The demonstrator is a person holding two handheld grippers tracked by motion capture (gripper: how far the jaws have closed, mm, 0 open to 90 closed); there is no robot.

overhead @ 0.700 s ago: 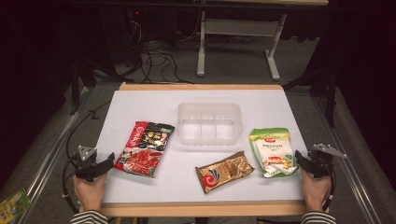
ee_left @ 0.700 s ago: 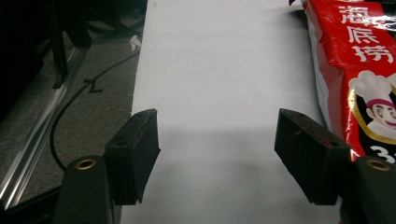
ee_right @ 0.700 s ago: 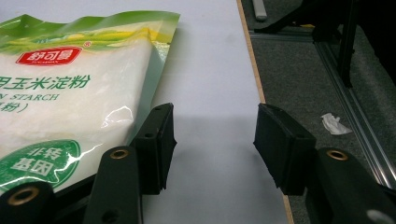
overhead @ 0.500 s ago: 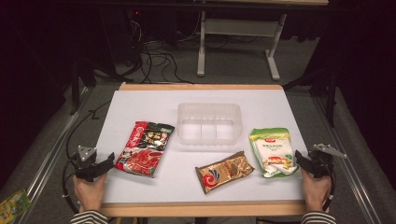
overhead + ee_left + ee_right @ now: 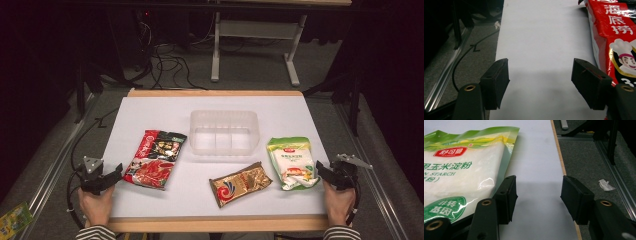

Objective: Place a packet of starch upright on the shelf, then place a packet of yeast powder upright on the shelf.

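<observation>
Your left gripper (image 5: 116,172) sat at the near left edge of the table (image 5: 150,107), your hand (image 5: 96,206) behind it, jaws level and released with only bare white tabletop between them; in the left gripper view the right-hand jaw stood just beside the red pouch (image 5: 616,37) without my being able to tell whether it touched. Your right gripper (image 5: 321,171) mirrored that pose at the near right edge, your other hand (image 5: 339,204) gripping it from below, jaws likewise apart and holding nothing. In the right gripper view its left jaw lay close against the edge of the green-and-white starch bag (image 5: 461,172), while the other jaw hung near the table's wooden rim. Further out, a small gold-brown packet (image 5: 241,183) lay tilted between the two bags, near the front, and a clear plastic tray (image 5: 223,116) stood behind it at the table's middle, apart from all three. Striped cuffs showed at the bottom of the high view. The red pouch was cut off at the right of the left gripper view, the starch bag at the left of the right gripper view, and the tray's inner dividers were hard to make out.
</observation>
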